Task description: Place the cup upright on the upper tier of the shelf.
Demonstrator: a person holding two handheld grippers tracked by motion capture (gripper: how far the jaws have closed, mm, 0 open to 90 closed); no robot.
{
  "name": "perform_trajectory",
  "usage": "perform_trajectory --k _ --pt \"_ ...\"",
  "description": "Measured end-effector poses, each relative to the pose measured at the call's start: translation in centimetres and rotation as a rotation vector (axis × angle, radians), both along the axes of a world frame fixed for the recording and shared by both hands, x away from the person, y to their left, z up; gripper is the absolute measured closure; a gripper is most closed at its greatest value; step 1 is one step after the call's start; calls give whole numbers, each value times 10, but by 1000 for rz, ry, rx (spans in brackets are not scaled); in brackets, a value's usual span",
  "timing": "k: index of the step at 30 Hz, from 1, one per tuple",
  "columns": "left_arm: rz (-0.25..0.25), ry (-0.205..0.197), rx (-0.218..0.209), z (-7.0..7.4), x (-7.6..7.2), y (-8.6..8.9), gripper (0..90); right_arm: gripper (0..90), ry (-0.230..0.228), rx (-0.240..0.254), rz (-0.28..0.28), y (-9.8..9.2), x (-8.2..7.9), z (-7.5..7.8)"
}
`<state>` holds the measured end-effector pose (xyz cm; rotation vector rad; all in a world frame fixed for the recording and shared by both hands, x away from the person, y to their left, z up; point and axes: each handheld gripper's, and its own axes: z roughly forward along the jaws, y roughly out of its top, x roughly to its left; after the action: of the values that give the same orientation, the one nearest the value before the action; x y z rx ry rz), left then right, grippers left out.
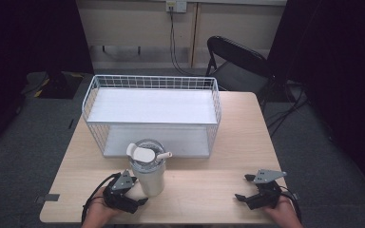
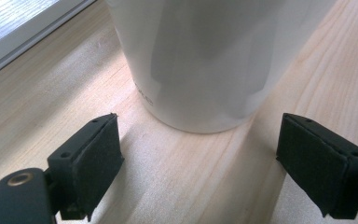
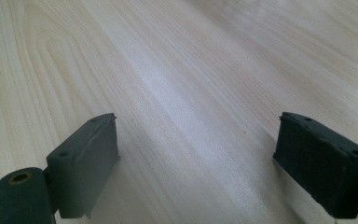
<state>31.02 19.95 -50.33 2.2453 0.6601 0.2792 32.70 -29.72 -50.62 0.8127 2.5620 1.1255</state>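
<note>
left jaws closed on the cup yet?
No: in the left gripper view the left gripper stands open, jaws apart, short of the cup.

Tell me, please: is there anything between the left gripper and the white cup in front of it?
Nothing visible. The left gripper is open, and bare table lies between its jaws and the base of the white cup, which stands just ahead.

A: What's sitting around on that wooden table point(image 1: 228, 185)?

B: A white wire rack point(image 1: 152, 114) with two shelves is taking up the far half.

A: And behind it?

B: A black folding chair point(image 1: 235, 64) is standing by the far right corner, and a cable point(image 1: 173, 42) is hanging down the wall.
</note>
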Motion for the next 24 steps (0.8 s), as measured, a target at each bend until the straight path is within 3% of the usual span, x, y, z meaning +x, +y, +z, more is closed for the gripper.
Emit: perform_trajectory --k 11,15,18,21,24 --pt "19 2 4 0 1 -1 101 124 0 0 0 0 0 0" --pt "50 9 2 0 0 -4 87 124 0 0 0 0 0 0" --pt "34 33 -42 2 1 -1 168 124 0 0 0 0 0 0" --pt "34 45 -56 4 1 0 161 124 0 0 0 0 0 0" --pt "15 42 -116 12 -1 1 165 124 1 1 0 0 0 0"
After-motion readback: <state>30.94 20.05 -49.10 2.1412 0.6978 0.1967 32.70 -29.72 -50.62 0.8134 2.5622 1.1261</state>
